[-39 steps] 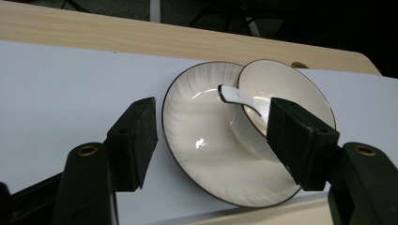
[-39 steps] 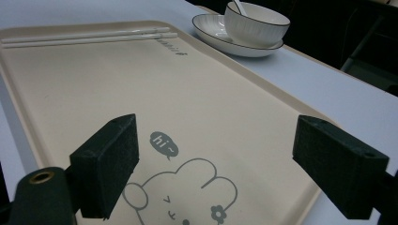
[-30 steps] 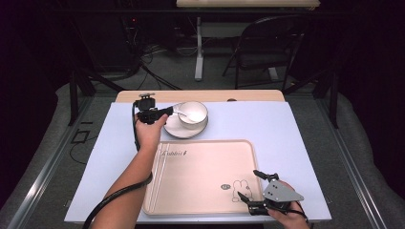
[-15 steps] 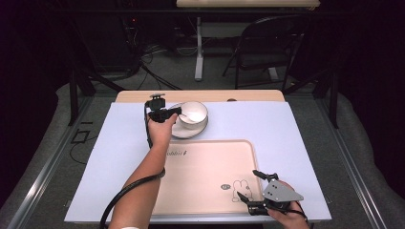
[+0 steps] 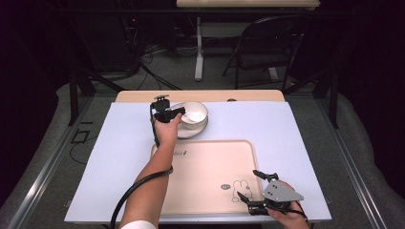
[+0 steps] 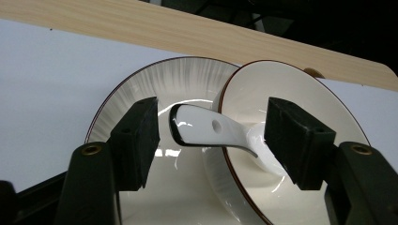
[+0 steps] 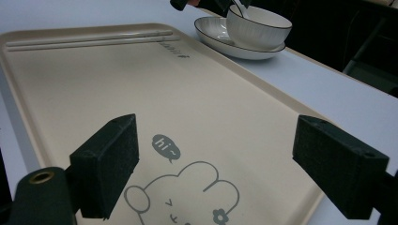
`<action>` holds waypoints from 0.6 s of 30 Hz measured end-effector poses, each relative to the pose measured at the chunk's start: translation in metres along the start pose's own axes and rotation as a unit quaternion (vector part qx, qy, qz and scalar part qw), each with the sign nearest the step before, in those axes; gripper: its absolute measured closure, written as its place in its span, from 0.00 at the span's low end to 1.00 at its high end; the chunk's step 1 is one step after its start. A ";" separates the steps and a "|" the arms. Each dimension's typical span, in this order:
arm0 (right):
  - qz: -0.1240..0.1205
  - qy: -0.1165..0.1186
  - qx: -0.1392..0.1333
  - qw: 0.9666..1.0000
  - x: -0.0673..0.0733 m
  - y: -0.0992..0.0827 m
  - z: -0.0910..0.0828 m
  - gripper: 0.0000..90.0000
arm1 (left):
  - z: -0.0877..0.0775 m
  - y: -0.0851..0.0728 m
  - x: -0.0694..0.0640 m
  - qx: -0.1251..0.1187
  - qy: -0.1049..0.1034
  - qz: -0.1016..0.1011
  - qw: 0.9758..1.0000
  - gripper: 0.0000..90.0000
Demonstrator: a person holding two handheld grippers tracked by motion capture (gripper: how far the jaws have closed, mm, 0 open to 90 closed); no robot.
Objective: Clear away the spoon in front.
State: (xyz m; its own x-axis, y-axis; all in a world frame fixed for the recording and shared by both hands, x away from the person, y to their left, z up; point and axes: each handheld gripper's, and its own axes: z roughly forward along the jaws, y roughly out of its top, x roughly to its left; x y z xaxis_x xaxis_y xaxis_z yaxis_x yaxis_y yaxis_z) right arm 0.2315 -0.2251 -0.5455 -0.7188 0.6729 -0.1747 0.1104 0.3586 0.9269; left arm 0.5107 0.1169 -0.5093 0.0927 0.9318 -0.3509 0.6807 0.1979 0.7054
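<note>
A white bowl [image 5: 192, 112] stands on a striped white plate [image 5: 195, 130] at the back of the table. A white ceramic spoon [image 6: 210, 131] rests in the bowl [image 6: 263, 89], its handle sticking out over the plate [image 6: 173, 79]. My left gripper [image 5: 174, 113] is open, one jaw on each side of the spoon handle with a gap on both sides [image 6: 211, 140]. My right gripper [image 5: 250, 186] is open and holds nothing, low over the near right corner of the beige tray [image 5: 205, 167], above its cartoon drawing [image 7: 230, 154].
The tray [image 7: 141, 84] lies flat in front of the bowl [image 7: 258, 26] and plate [image 7: 211, 26] on a pale blue mat. A wooden table edge [image 6: 187, 33] runs behind the plate. A black folding chair [image 5: 260, 47] stands on the floor beyond the table.
My left gripper has moved right, from beside the plate to the bowl's rim, and now straddles the spoon handle. The right gripper has stayed where it was.
</note>
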 end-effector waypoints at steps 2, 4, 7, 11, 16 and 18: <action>0.000 0.000 0.001 1.000 0.000 0.000 0.000 0.16 | 0.002 0.000 -0.001 0.001 0.001 0.002 1.000 0.42; 0.001 0.000 0.000 1.000 0.000 0.000 0.000 0.16 | 0.004 -0.001 -0.002 0.002 0.004 0.005 1.000 0.44; 0.001 -0.001 0.000 1.000 0.000 0.000 0.000 0.16 | 0.007 -0.003 -0.002 0.007 0.006 0.005 1.000 0.49; 0.001 0.000 0.000 1.000 0.000 0.000 0.000 0.16 | 0.009 -0.005 -0.003 0.005 0.008 0.001 1.000 0.52; -0.001 0.000 -0.001 1.000 0.000 0.000 0.000 0.16 | 0.009 -0.004 -0.005 0.001 0.013 0.008 1.000 0.54; 0.000 0.000 -0.001 1.000 0.000 0.000 0.000 0.16 | 0.009 -0.004 -0.005 -0.001 0.012 0.007 1.000 0.56</action>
State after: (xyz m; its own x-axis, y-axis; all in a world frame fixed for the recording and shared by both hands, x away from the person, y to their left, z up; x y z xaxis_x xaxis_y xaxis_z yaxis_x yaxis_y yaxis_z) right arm 0.2316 -0.2255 -0.5454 -0.7190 0.6725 -0.1754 0.1087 0.3581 0.9273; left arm 0.5139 0.1083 -0.5159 0.0849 0.9416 -0.3258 0.6773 0.1853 0.7120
